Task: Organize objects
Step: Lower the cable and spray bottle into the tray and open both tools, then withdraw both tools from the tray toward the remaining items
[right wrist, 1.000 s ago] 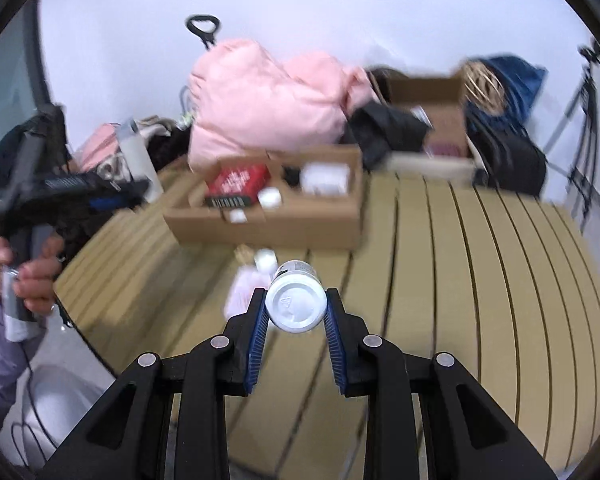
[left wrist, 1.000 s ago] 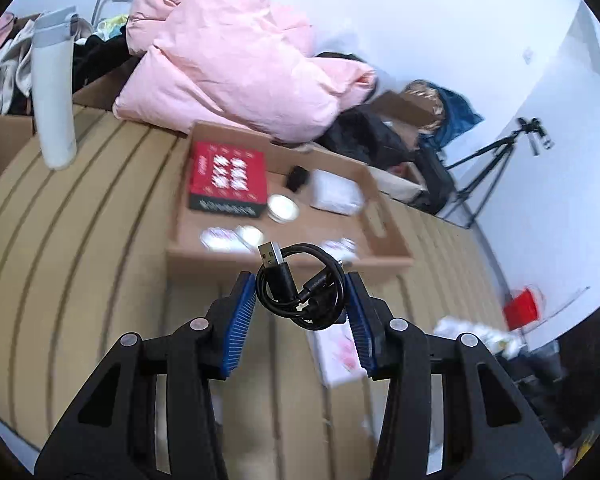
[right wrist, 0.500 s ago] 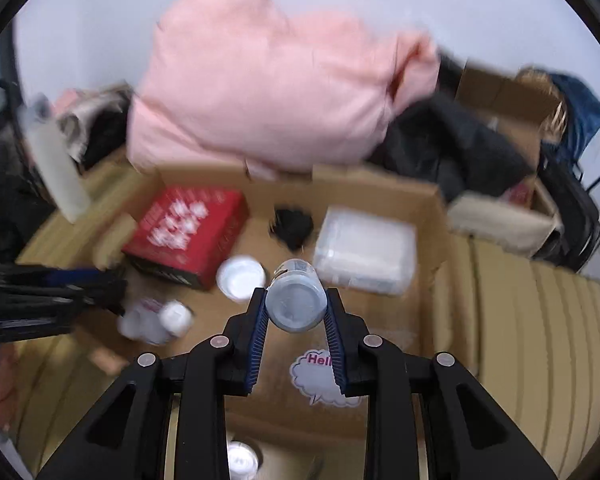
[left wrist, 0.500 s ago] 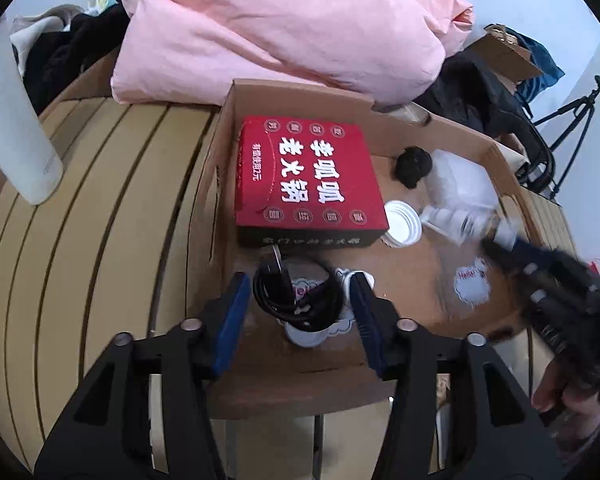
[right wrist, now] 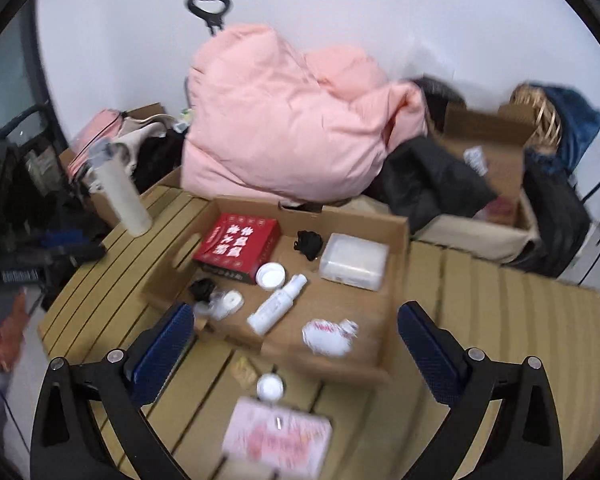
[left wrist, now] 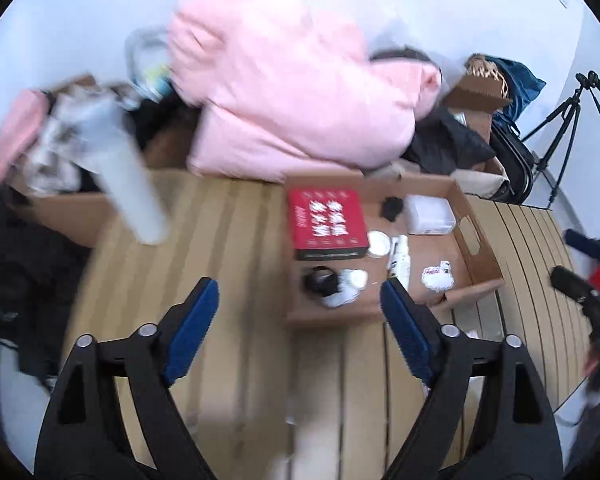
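A shallow cardboard tray lies on the slatted wooden table. In it are a red box, a coiled black cable, a white spray bottle lying flat, a clear plastic box, a white lid and a black clip. My left gripper is open and empty, pulled back before the tray. My right gripper is open and empty, above the tray's near edge.
A pink packet and a small white cap lie on the table in front of the tray. A white tumbler stands at the left. A pink duvet, dark clothes and boxes are piled behind. A tripod stands far right.
My left gripper opened, left the black cable in the tray and drew back. My right gripper opened, left the white bottle lying in the tray and drew back.
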{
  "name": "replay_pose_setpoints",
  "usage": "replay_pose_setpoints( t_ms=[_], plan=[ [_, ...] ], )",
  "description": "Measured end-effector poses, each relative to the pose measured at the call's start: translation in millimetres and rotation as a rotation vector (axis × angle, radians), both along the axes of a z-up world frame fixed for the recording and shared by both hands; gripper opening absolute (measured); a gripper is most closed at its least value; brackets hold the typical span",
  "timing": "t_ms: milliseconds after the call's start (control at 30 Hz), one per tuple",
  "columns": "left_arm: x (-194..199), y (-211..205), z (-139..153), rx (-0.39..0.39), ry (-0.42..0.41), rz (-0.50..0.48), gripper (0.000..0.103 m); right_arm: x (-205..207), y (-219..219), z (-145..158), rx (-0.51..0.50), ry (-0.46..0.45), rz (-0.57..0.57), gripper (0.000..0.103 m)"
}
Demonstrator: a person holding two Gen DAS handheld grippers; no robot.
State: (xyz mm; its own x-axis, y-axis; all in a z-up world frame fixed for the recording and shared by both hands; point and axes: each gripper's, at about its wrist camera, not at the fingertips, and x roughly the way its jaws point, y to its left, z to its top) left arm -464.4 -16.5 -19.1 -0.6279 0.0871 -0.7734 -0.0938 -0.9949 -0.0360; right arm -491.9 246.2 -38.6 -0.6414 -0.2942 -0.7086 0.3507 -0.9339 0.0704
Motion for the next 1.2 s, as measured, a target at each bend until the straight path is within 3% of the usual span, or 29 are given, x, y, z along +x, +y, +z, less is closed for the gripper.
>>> replay_pose_setpoints(
  t_ms=[33, 233, 300, 500, 633, 833, 1000, 1133, 1200],
  plan=[
    [22.4, -7.8, 17.8, -0.015, 0.019, 0.010, 0.093, 10.6, 2.5, 7.4, 0.014, 0.006, 0.003, 0.103],
    [125.4, -37.7, 76.3, -0.052, 0.059, 0.006, 0.097, 117.9, 24.4, 54.7, 0.071, 0.035, 0.048, 0.103],
    [165.9, -46.3, 92.8, -0.043, 0.087, -0.007, 0.103, 149.7, 30.1, 63.0, 0.070, 0.044, 0.072, 0.103],
    [252.3, -58.2, 120.4, -0.033, 0.171, -0.021, 0.103, 239.9, 40.3, 68.3, 0.109, 0.054, 0.140, 0.103],
    [283.1, -54.3, 128.9, -0.048, 0.195, -0.028, 0.103, 273.7, 44.2, 70.1, 0.104, 0.057, 0.143, 0.103],
    [304.5, -48.2, 146.8, -0.049, 0.238, -0.048, 0.103, 300.5, 43.8, 75.6, 0.174, 0.073, 0.154, 0.103],
    [285.7, -41.0, 121.9, -0.085, 0.222, -0.048, 0.103, 300.4, 50.8, 70.8, 0.097, 0.056, 0.203, 0.103],
    [238.9, -16.5, 56.7, -0.082, 0.143, -0.114, 0.103, 277.9, 42.5, 31.9, 0.118, 0.013, 0.161, 0.103],
    [216.8, 2.0, 24.9, -0.112, 0.182, -0.118, 0.103, 262.5, 33.5, 8.8, 0.127, -0.019, 0.177, 0.103]
  ],
)
